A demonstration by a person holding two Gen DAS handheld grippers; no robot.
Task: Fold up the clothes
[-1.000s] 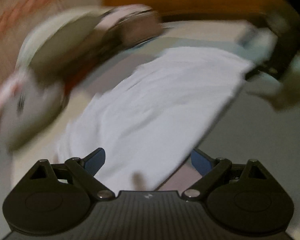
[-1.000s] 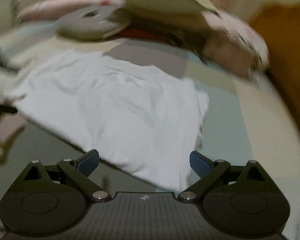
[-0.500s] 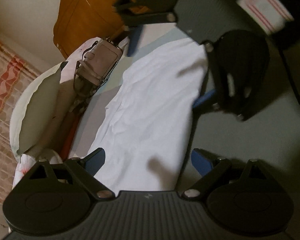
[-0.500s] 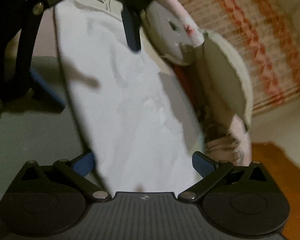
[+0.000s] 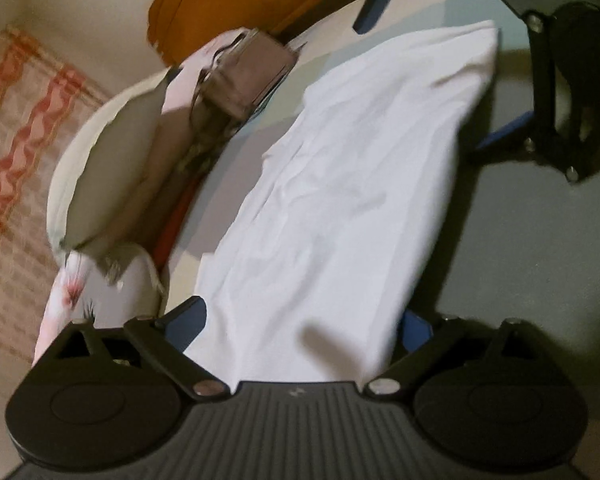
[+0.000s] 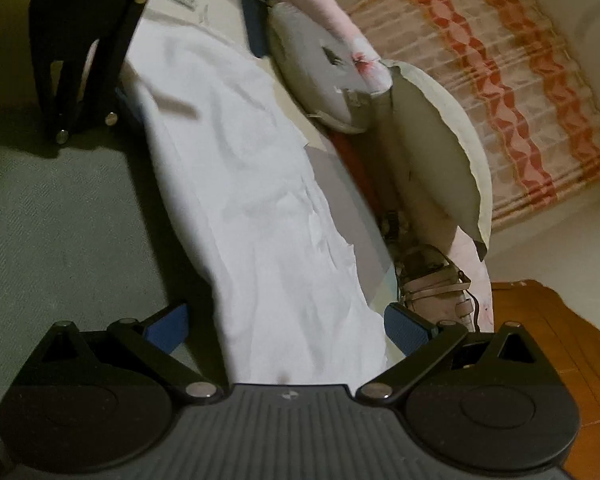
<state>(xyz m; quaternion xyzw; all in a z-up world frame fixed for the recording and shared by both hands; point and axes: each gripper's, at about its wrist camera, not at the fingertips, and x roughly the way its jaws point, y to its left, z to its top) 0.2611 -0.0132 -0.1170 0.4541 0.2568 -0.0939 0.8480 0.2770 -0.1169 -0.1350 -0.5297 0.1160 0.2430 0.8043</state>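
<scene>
A: What lies under it all?

B: A bed with a grey-green woven cover [image 6: 60,216], and on it the white cotton garment [image 5: 340,200], laid out in a long, narrow strip running from one tool to the other. Beyond it, near the wall, sit a pale round cushion [image 5: 108,176], a brownish strapped bag [image 5: 248,76] and an orange wooden cabinet [image 5: 228,4].

A: How will the garment handle?

B: I judge it light, limp and thin. It will sag and crease wherever it is unsupported, so the sensible hold is at the two short ends, near the corners, keeping the cloth taut between them.

A: And the tools?

B: The left tool [image 5: 300,324] stands wide, blue pads either side of the near end of the cloth, which lies between them ungripped. The right tool [image 6: 286,326] is likewise wide over the opposite end. Each shows at the top of the other's view.

A: What differs from half a second ago?

B: Little in the layout. The strip lies where it did. In both views the cloth's end now fills more of the gap between the pads, so both tools appear to have drawn closer to it.
</scene>
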